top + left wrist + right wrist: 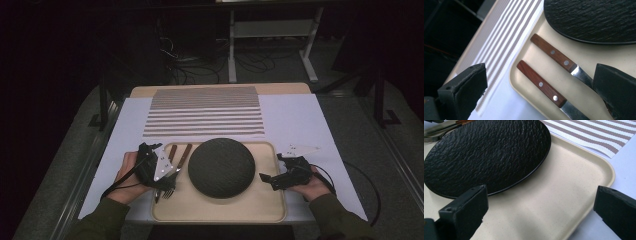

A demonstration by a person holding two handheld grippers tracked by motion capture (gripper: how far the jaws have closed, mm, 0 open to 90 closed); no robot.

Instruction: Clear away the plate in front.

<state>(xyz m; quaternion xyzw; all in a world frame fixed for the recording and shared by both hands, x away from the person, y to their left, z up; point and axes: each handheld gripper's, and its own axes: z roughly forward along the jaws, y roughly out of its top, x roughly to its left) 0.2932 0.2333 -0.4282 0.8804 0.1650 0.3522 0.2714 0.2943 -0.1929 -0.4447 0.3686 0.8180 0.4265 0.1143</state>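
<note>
A round black slate plate (221, 167) lies in the middle of a beige tray (220, 210). Two pieces of cutlery with brown wooden handles (186, 151) rest side by side on the tray's left part, fork tines (167, 192) toward the near edge. My left gripper (169, 170) hovers over them, open; in the left gripper view both handles (541, 83) lie between its wide jaws (541, 75), untouched. My right gripper (272, 169) stands open over the tray's right part, beside the plate's rim (524, 177), with nothing between its jaws (541, 195).
A striped placemat (205, 112) lies beyond the tray on a white sheet (295, 120) that covers the table. Cables trail from both grippers. Dark floor, table legs and loose wires sit past the far edge.
</note>
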